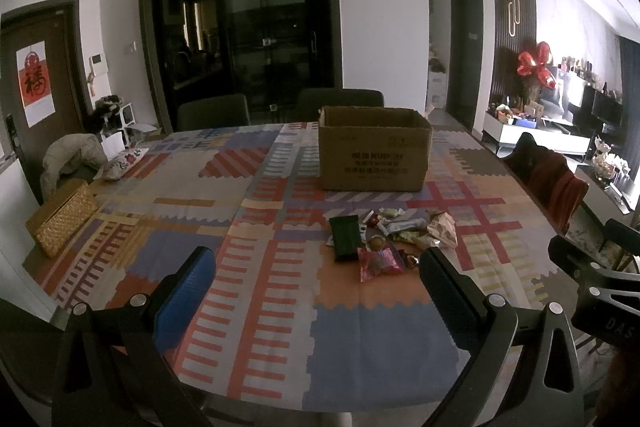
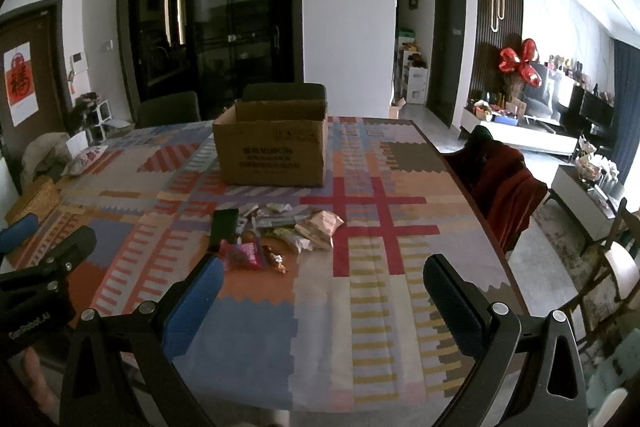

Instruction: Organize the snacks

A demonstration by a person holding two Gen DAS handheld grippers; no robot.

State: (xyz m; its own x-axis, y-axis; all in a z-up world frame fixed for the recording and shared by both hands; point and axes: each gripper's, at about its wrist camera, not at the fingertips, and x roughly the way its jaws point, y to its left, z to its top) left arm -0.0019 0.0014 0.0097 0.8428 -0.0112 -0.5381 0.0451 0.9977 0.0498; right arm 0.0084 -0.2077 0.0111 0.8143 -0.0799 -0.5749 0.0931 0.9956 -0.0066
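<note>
A pile of snack packets lies on the patterned tablecloth, with a dark green packet, a pink packet and a pale pink bag. An open cardboard box stands behind the pile. My left gripper is open and empty, held above the table's near part, left of the pile. In the right wrist view the pile and box lie ahead to the left. My right gripper is open and empty, near the pile's front right.
A woven basket sits at the table's left edge, a small cushion farther back. Chairs stand behind the table; one with a red garment is at the right side. The table's right edge runs close by.
</note>
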